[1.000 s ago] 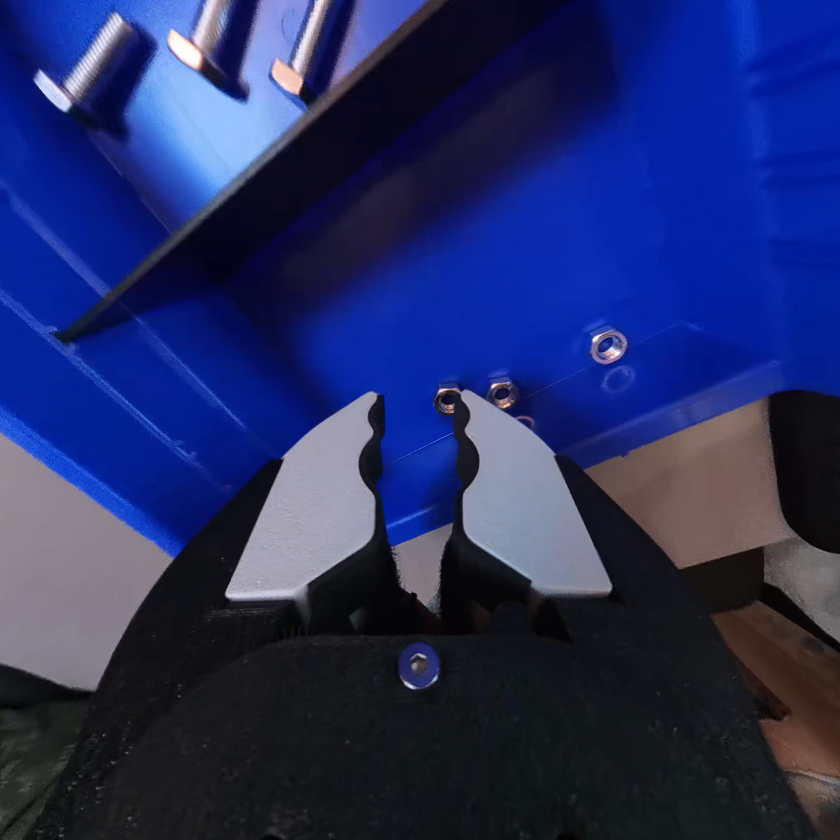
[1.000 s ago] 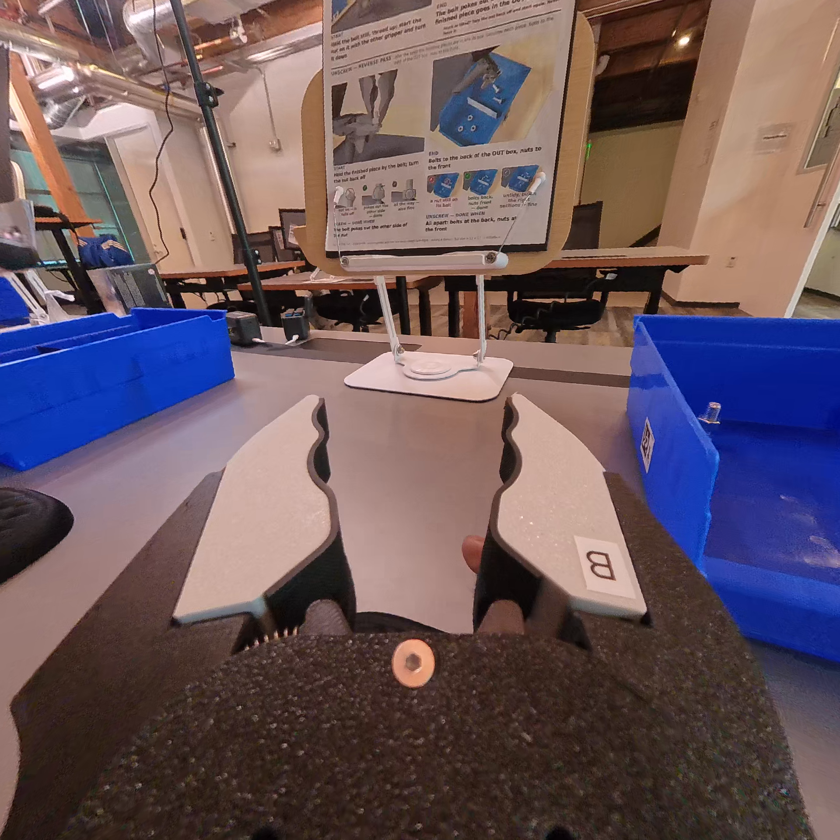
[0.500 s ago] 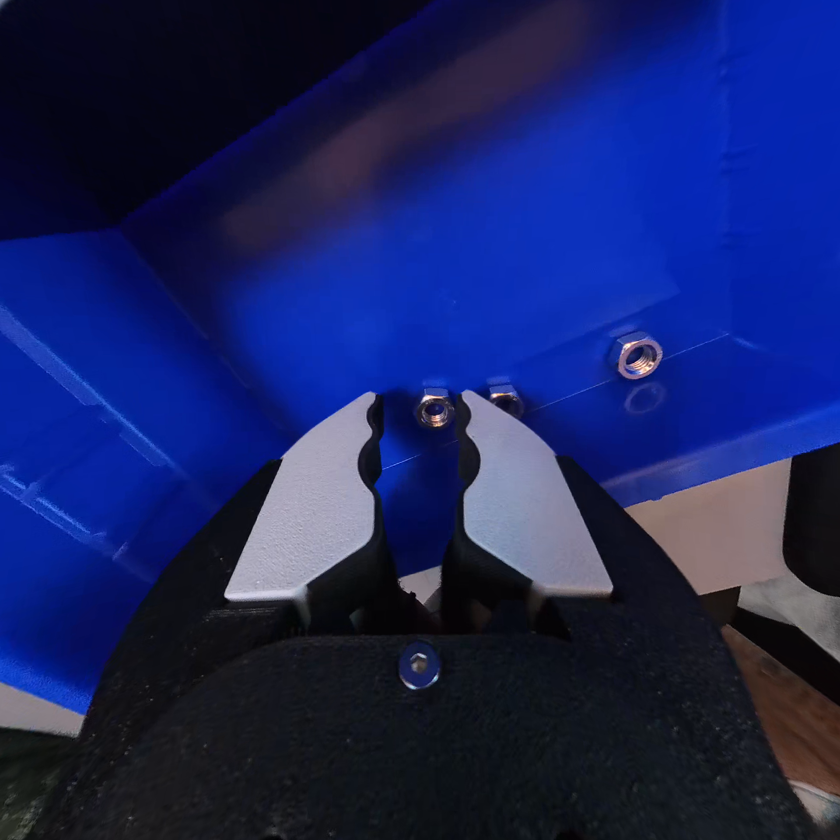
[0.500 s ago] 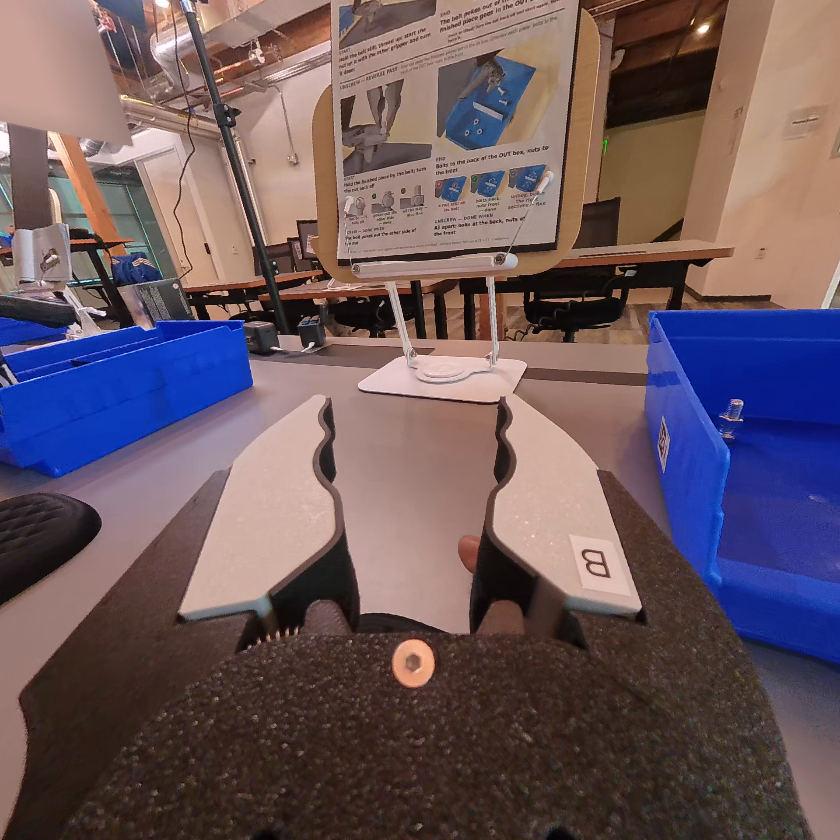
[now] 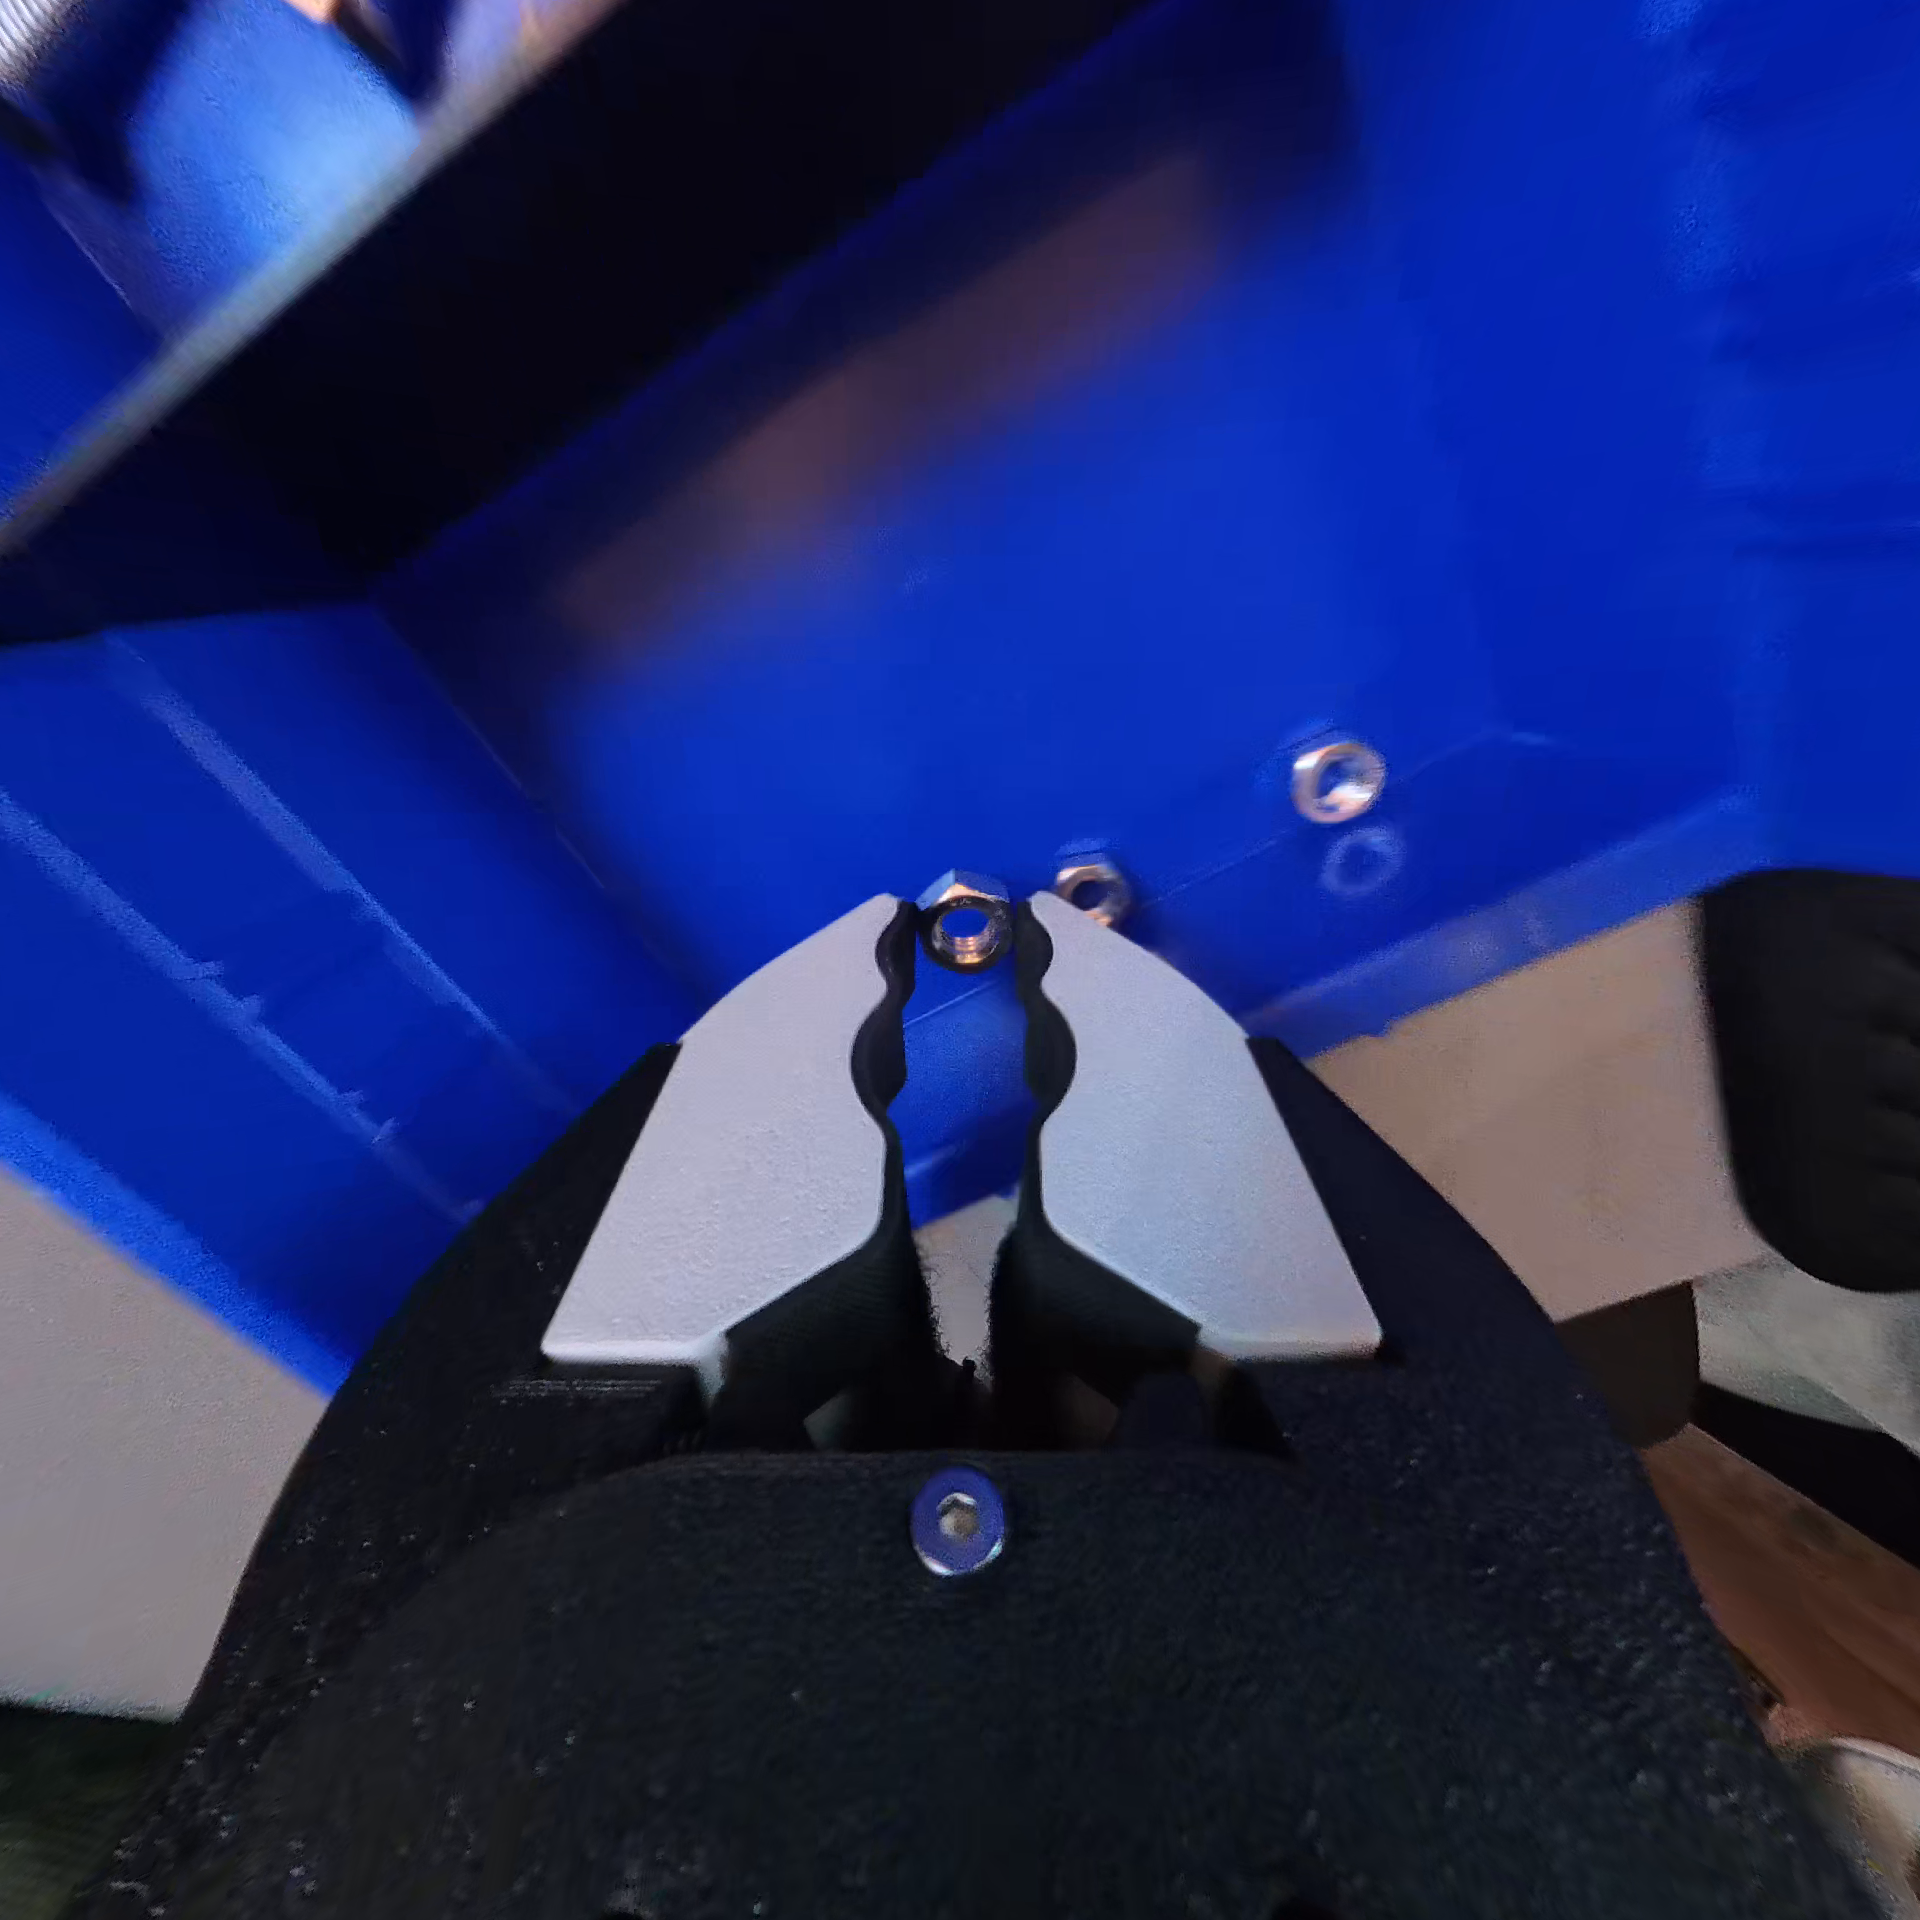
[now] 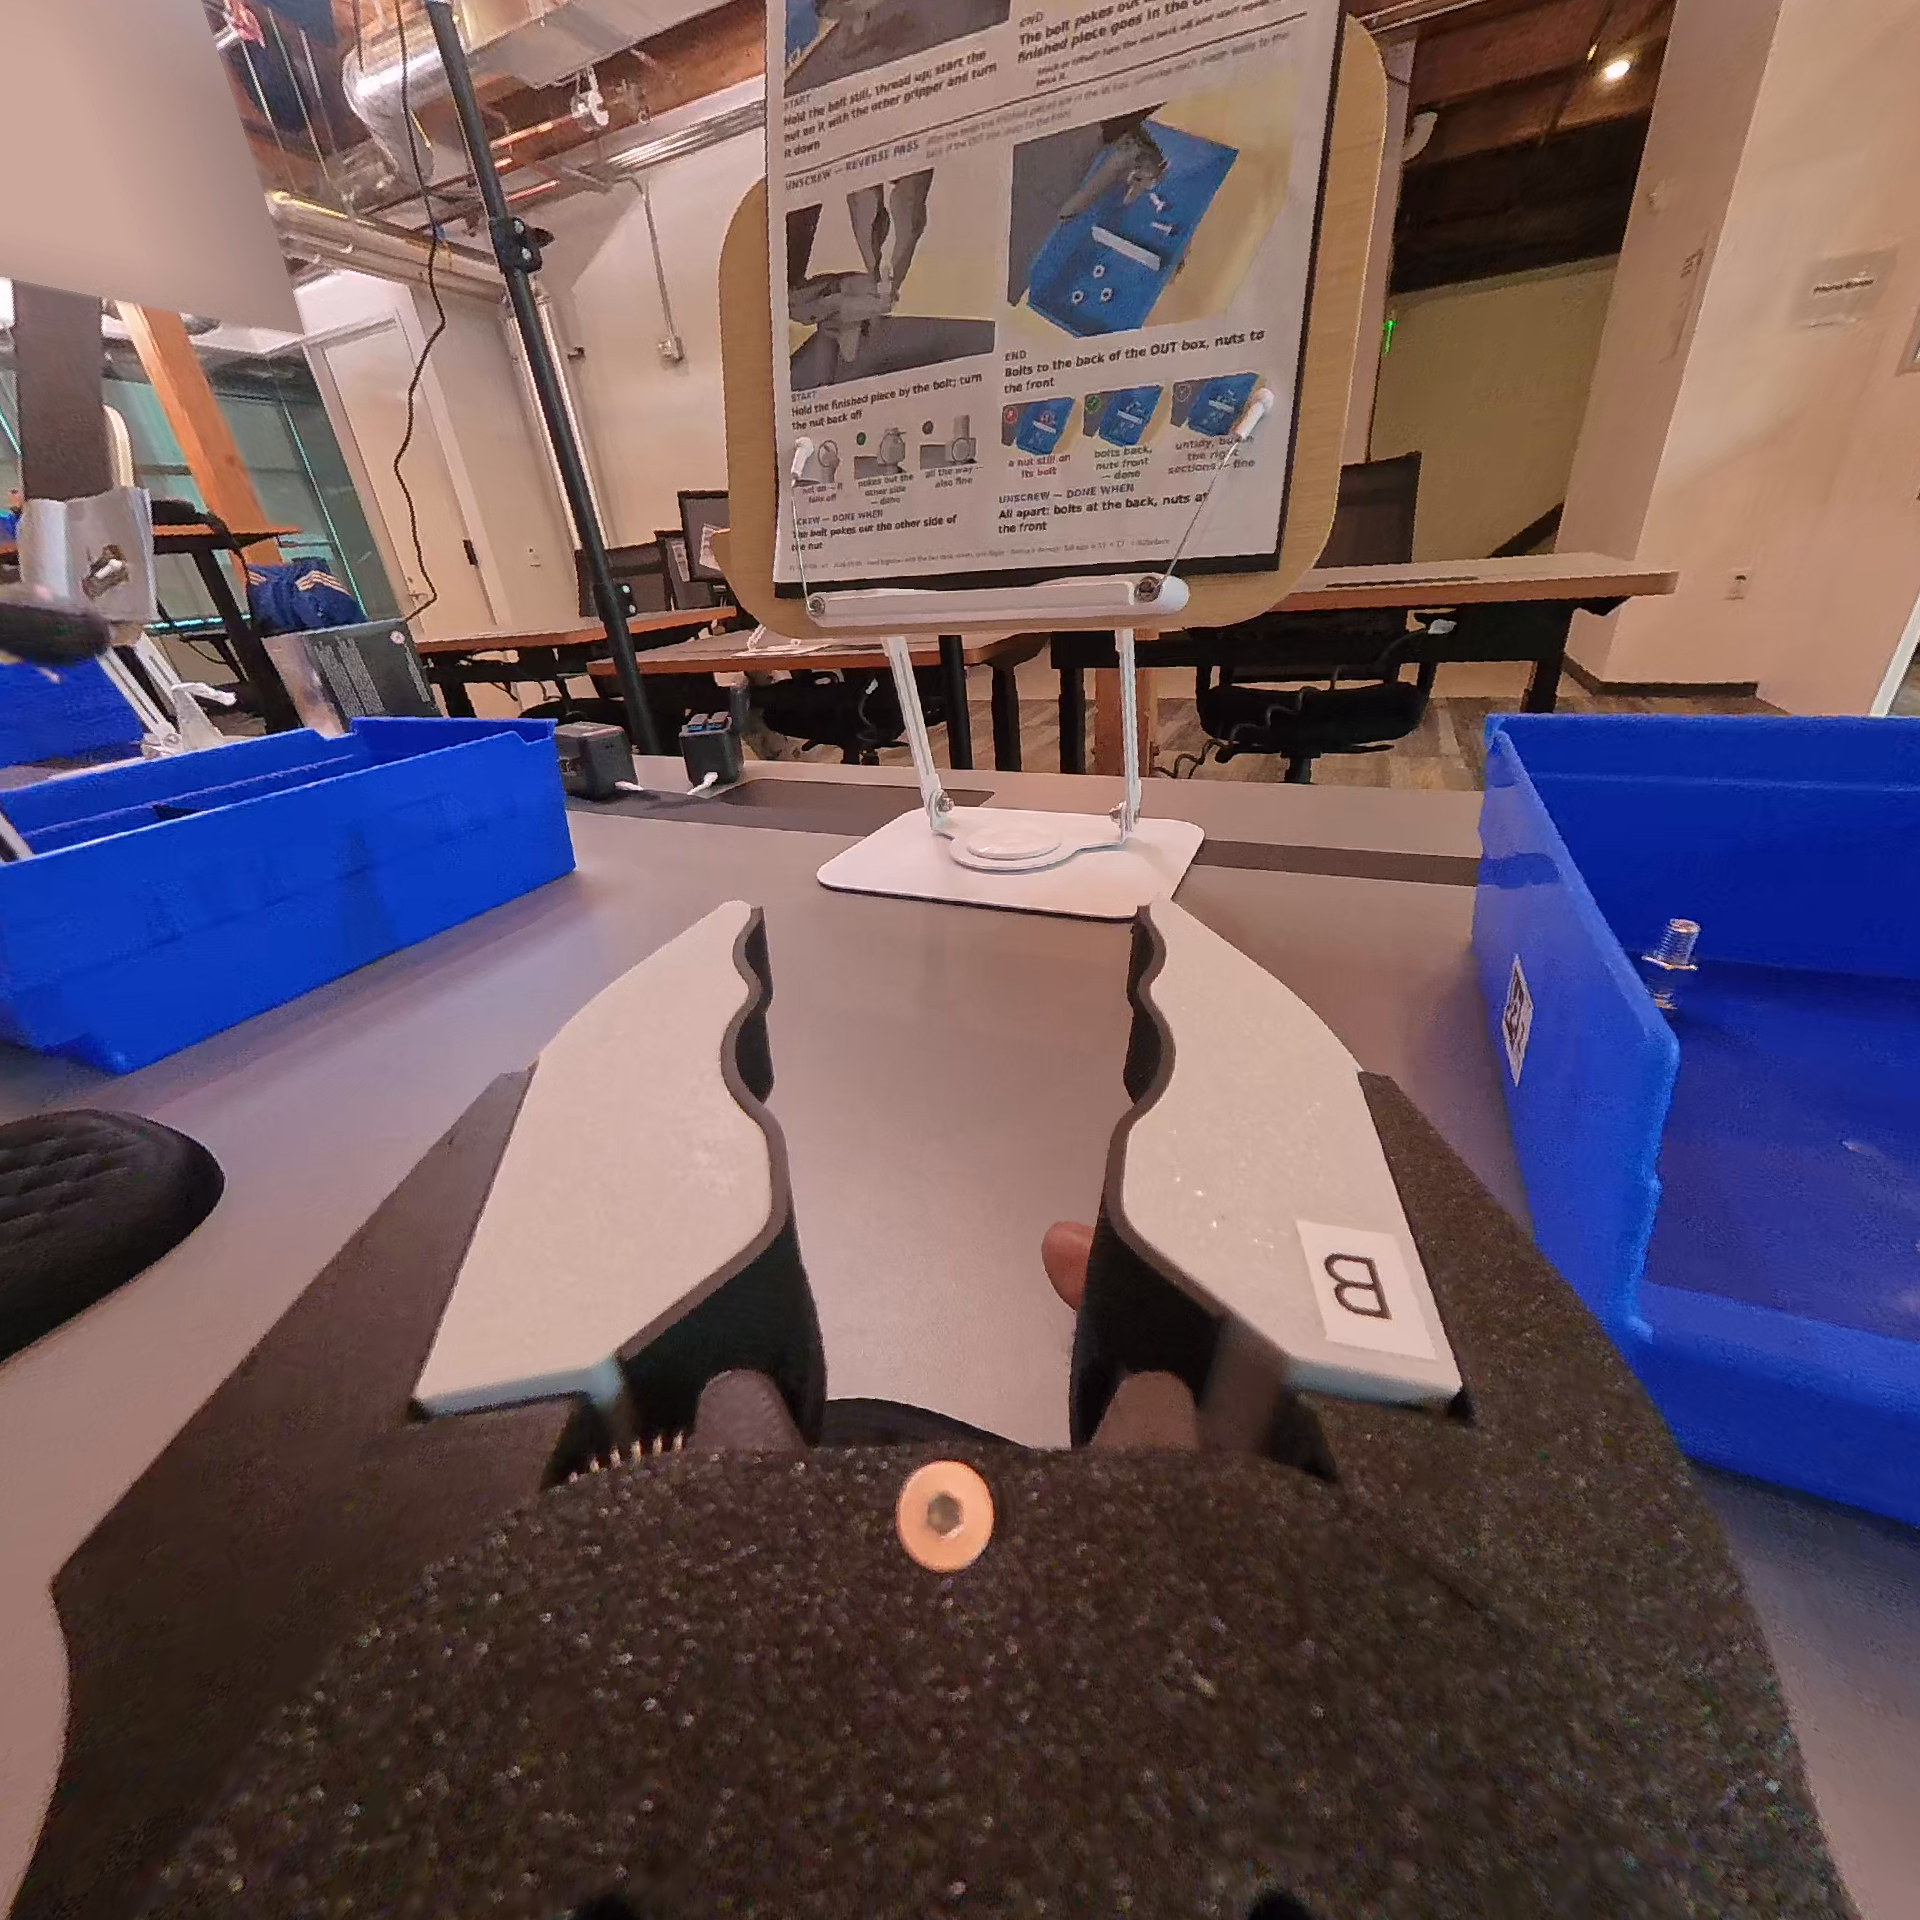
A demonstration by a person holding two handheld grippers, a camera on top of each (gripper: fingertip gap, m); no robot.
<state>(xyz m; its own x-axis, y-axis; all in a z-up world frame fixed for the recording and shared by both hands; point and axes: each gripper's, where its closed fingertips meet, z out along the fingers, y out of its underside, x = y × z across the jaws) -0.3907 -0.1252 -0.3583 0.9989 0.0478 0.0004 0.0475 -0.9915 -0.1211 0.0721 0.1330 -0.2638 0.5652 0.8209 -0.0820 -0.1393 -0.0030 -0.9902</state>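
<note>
Your left gripper (image 5: 964,930) clamps a steel nut (image 5: 966,928) inside the blue bin (image 5: 935,520); two nuts (image 5: 1089,885) lie right.

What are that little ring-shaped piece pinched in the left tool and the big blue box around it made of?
The nut looks like bare metal, probably steel: silvery, shiny, with flat hexagonal sides and threads inside its hole. The left tool has it pinched between its tips. The blue bin looks like moulded plastic: one even colour, smooth and glossy enough to mirror another nut lying near its wall.
</note>
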